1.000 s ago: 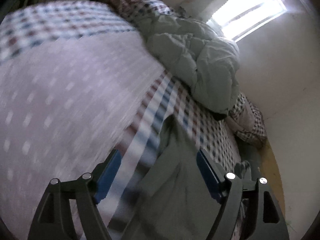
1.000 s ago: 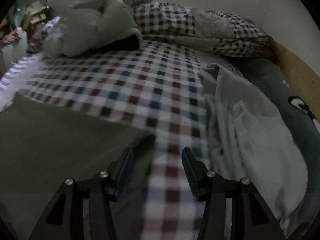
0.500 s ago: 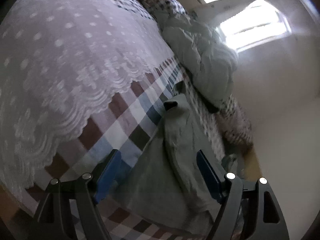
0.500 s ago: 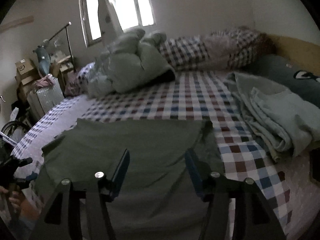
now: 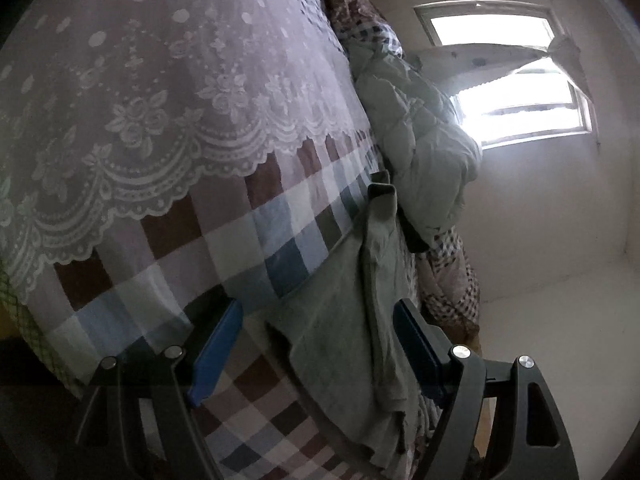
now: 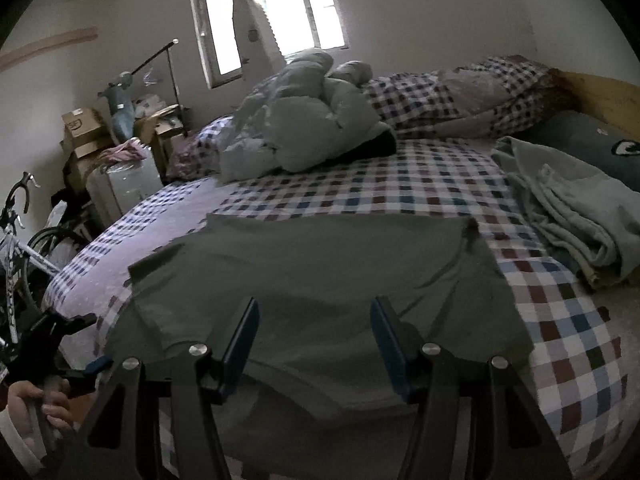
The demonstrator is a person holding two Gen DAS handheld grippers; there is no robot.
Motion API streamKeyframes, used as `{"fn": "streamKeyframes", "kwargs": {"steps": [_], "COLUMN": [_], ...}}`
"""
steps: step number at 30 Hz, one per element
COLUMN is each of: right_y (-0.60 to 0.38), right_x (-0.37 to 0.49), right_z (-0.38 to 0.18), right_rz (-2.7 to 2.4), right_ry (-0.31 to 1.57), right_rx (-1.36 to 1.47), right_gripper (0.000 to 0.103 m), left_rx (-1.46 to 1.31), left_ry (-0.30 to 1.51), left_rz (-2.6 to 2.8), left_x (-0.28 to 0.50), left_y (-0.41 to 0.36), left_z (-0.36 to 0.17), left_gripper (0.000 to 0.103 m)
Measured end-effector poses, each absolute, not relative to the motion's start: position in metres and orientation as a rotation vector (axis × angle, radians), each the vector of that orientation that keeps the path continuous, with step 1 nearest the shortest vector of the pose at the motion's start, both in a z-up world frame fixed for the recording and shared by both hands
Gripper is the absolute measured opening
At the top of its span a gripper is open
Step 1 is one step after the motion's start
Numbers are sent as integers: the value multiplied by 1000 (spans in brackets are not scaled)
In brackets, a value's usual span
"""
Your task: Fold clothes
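- Green garment (image 6: 312, 280): spread flat on the checked bed (image 6: 560, 344) near its foot edge, probably smoothed out so it can be folded.
- Right tongs (image 6: 312, 336): apart, empty, hovering over the garment's near hem and tilted downward.
- Left tongs (image 5: 316, 344): wide apart, nothing clamped; aimed along the garment's side edge, rolled sideways. Contact unclear.
- Person's hand (image 6: 36, 404): grips the left tool's handle at the bed's corner.
- Pale folded clothes (image 6: 576, 216): stacked aside at right.

Checked bedsheet (image 6: 420, 188), rumpled duvet (image 6: 304, 120), bright window (image 6: 272, 12), cardboard boxes (image 6: 84, 132), bicycle (image 6: 16, 232)
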State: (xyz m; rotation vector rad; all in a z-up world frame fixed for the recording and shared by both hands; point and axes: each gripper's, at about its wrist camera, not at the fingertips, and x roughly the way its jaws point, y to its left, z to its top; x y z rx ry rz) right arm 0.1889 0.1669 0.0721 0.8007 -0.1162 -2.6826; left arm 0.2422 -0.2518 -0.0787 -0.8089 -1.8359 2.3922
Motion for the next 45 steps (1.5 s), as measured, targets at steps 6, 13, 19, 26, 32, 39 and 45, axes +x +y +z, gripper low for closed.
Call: {"fn": "streamKeyframes", "kwargs": {"steps": [6, 13, 19, 26, 32, 39, 45], "right_y": [141, 118, 97, 66, 32, -14, -61], "right_x": [203, 216, 233, 249, 258, 269, 275], "right_z": [66, 62, 55, 44, 38, 26, 16], "right_rz": [-2642, -2616, -2620, -2598, -2561, -2501, -2418], "right_ry": [-32, 21, 79, 195, 318, 556, 816], "right_rx": [803, 801, 811, 819, 786, 696, 540], "right_gripper": [61, 61, 61, 61, 61, 68, 79], "left_rx": [-781, -775, -786, -870, -870, -824, -779], "left_ry": [-1787, -1800, -1826, -1896, -1871, -1842, -1743], "left_rz": [2350, 2309, 2285, 2253, 2215, 2143, 2092], "left_x": [237, 235, 236, 246, 247, 242, 235], "left_y": [-245, -245, -246, -254, -255, -260, -263], "left_z": [-73, -75, -73, -82, -79, -61, -41], "left_gripper": [81, 81, 75, 33, 7, 2, 1]}}
